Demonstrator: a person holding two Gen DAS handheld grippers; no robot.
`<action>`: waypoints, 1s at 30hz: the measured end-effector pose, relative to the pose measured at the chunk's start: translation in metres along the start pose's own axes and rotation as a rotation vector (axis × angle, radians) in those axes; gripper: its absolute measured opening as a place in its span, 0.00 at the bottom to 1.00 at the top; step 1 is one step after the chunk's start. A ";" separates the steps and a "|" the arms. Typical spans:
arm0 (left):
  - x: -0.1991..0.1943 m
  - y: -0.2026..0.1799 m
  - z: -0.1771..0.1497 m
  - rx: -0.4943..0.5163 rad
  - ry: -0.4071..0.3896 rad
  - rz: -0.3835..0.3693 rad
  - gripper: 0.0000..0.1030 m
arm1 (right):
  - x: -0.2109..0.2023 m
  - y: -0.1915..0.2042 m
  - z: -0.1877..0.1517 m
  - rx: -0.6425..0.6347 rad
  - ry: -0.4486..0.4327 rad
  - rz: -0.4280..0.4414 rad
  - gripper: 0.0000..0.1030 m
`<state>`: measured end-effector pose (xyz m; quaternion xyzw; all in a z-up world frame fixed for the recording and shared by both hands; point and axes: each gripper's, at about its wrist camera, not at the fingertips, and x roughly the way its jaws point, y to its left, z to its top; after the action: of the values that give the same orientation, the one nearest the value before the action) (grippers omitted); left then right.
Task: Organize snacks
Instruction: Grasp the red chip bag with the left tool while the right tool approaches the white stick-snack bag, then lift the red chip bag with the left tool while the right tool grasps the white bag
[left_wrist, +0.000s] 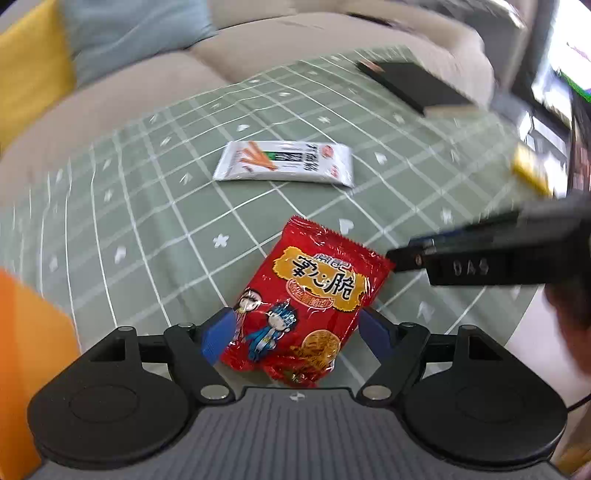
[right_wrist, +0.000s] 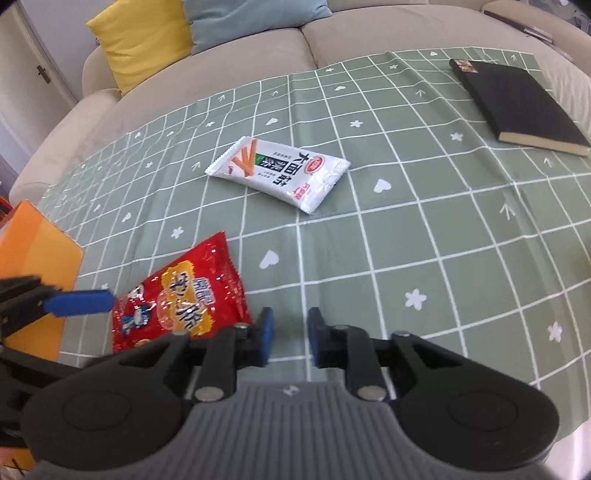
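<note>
Snacks lie on a green checked tablecloth in front of a beige sofa. In the left wrist view, a red snack packet sits in the lower centre of the frame, its near end lying between the two blue pads of the left gripper. The pads stand apart, one at each side edge of the packet, close to the foil or just touching it; they are not visibly squeezing it. The packet's long axis runs away from this gripper, tilted a little toward the upper right of the frame, so the fingers straddle its narrow width.

In the right wrist view the same red packet appears at lower left, with one blue finger of the left gripper at its left edge. The right gripper fills the bottom centre, its pads a narrow gap apart and holding nothing, with the packet's corner just beside its left finger.

A white snack packet lies flat near the middle of the cloth, well beyond the red one, long axis running left to right. An orange box stands at the left edge, beside the left gripper. A black book rests at upper right.

The left gripper looks best placed for the red packet; the white one lies ahead of the right gripper.
</note>
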<state>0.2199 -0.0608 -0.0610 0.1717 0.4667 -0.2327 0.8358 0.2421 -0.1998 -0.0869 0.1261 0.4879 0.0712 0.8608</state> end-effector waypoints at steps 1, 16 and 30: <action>0.002 -0.004 0.000 0.045 0.004 0.010 0.87 | 0.000 0.001 -0.001 -0.005 -0.002 0.002 0.26; 0.044 0.005 0.023 0.298 0.084 -0.008 0.93 | 0.010 0.014 0.004 -0.156 -0.031 0.057 0.35; 0.043 0.030 0.027 0.002 0.011 0.188 0.69 | 0.051 0.014 0.068 -0.574 -0.176 -0.060 0.83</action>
<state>0.2745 -0.0590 -0.0820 0.2171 0.4526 -0.1528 0.8513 0.3262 -0.1840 -0.0913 -0.1313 0.3748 0.1696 0.9019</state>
